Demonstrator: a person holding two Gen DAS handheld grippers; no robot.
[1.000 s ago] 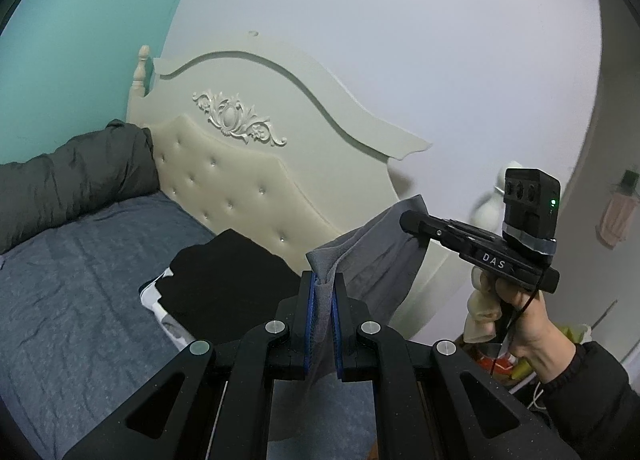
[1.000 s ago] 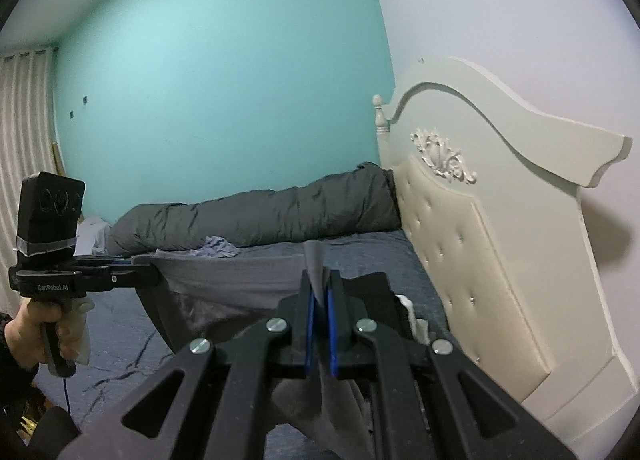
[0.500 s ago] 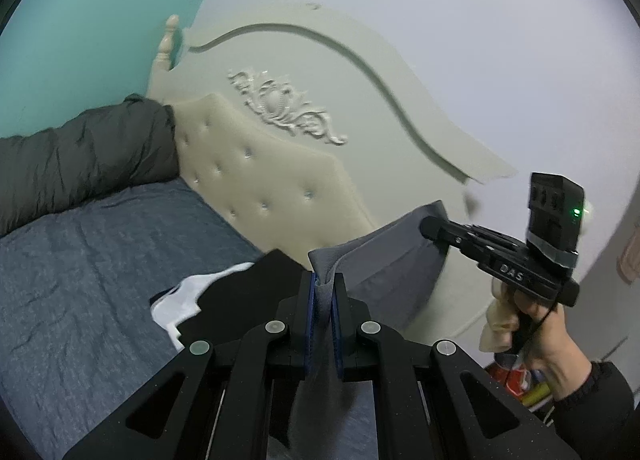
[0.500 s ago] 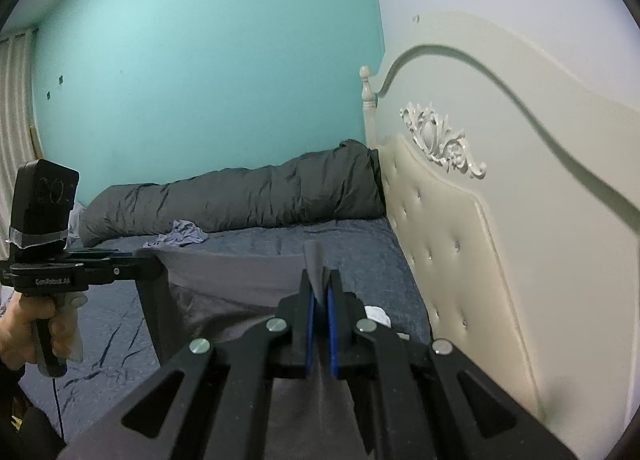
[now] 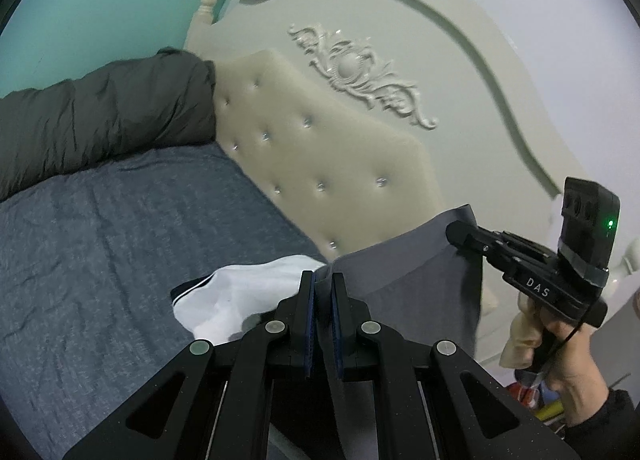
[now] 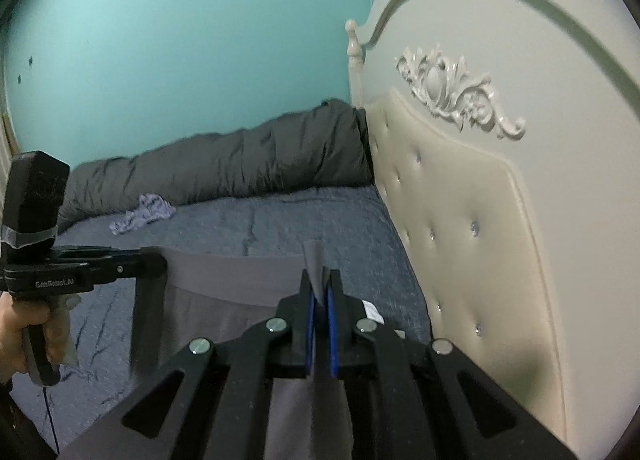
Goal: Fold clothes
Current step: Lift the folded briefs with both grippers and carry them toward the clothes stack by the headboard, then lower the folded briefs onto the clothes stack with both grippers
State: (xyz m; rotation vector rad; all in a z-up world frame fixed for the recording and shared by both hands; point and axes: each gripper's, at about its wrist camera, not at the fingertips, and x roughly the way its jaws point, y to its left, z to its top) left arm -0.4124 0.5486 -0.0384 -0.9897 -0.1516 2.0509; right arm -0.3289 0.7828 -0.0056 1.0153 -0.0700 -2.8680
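Left wrist view: grey garment (image 5: 416, 280) edge stretched beside headboard (image 5: 340, 164).

Both tools, left (image 5: 323, 280) and right (image 6: 319, 280), have carried the stretched grey garment (image 5: 404, 272) down and closer to the headboard (image 5: 340, 156), uncovering more of the white cloth (image 5: 240, 296) on the bed (image 5: 100, 228).

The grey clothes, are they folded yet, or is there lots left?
Not yet. The grey garment hangs stretched between the left gripper and the right gripper, both shut on its top edge above the bed. A black and white garment lies on the bed. The small crumpled cloth waits unfolded.
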